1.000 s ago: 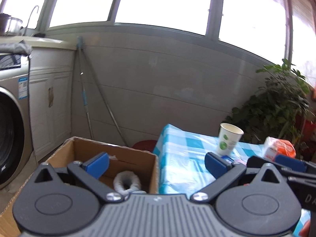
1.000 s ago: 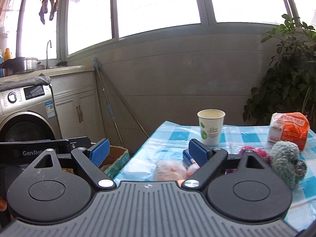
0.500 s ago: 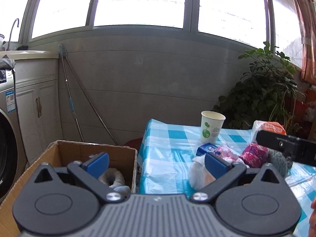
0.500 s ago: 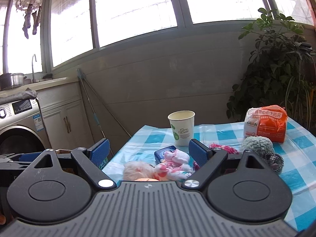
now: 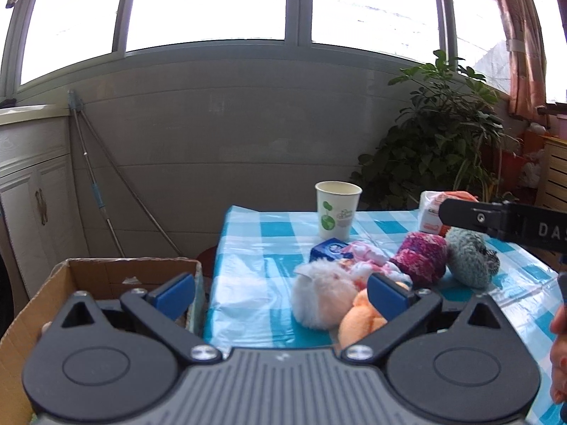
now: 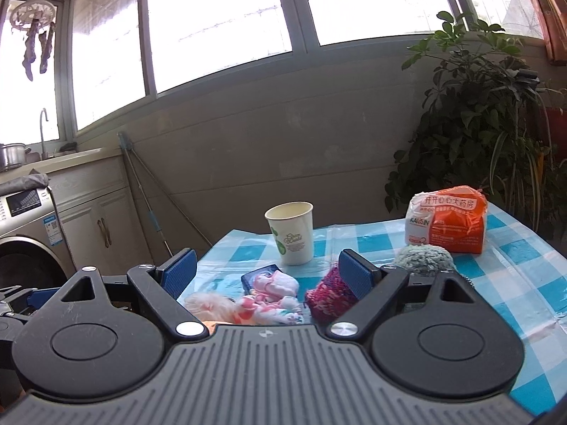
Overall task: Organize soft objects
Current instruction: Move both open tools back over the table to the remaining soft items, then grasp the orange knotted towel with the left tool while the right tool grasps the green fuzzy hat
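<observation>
Both grippers hover low over the near edge of a bench (image 5: pixel 248 233) covered with a blue-and-white checked cloth, and both have their blue-padded fingers spread wide apart with nothing between them. The left gripper (image 5: pixel 280 292) sits over the gap between the bench and an open cardboard box (image 5: pixel 117 272) that stands lower down at the bench's left side; its left finger (image 5: pixel 173 292) overlaps the box rim and its right finger (image 5: pixel 386 295) overlaps the soft pile. The right gripper (image 6: pixel 265 271) faces the middle of the bench. The soft things lie in a loose cluster near the bench's front: a fluffy white plush (image 5: pixel 322 297) nearest the left, a peach-orange plush (image 5: pixel 358 318) touching it on the near side, a crumpled pink-and-white cloth (image 6: pixel 273 294) just behind them, a magenta knitted bundle (image 5: pixel 421 255) to the right, and a grey-green knitted ball (image 5: pixel 467 258) touching that bundle on its right. A small blue packet (image 5: pixel 329 249) lies flat against the far side of the cloth. Farther back stands an upright white paper cup (image 6: pixel 290 233) with a green print, and at the far right an orange-and-white package (image 6: pixel 446 223). A leafy potted plant (image 6: pixel 475 106) stands beyond the bench's right end, and a washing machine (image 6: pixel 24 226) shows at far left.
</observation>
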Demonstrator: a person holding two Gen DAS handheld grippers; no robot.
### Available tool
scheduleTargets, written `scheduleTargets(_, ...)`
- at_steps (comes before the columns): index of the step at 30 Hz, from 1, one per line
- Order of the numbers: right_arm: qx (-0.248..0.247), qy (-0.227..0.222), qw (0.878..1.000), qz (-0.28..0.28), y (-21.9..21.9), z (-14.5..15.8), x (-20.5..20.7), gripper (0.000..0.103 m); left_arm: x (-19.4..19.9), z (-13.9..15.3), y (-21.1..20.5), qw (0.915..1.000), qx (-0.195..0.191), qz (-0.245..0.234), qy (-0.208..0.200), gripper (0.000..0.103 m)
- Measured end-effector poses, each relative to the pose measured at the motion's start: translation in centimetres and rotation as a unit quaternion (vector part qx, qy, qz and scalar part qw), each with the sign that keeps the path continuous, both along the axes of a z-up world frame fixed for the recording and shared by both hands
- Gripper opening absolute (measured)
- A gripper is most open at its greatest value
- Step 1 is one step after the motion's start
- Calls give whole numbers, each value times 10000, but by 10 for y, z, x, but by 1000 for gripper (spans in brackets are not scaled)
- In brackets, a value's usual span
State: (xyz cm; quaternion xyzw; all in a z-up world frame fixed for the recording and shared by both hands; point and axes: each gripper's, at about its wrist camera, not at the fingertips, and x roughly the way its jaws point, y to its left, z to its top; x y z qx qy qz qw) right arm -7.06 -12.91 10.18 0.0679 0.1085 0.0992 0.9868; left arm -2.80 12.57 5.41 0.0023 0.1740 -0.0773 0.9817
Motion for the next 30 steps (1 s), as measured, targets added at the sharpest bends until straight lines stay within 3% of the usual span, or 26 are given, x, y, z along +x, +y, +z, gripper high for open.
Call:
scheduleTargets(10,-57,-55,9997,-240,-17,0,-4,103,-2,-5,-21,9991,78,-392,118,102)
scheduleTargets(17,231,117,9984,-499,-44,-3,1,103,-2,-10,-36,9976,168,-632,215,102)
scheduleTargets(30,312,394,9920,-1161,-92,-15,18,103,6,-23,-55,9944,79,-887,562,102)
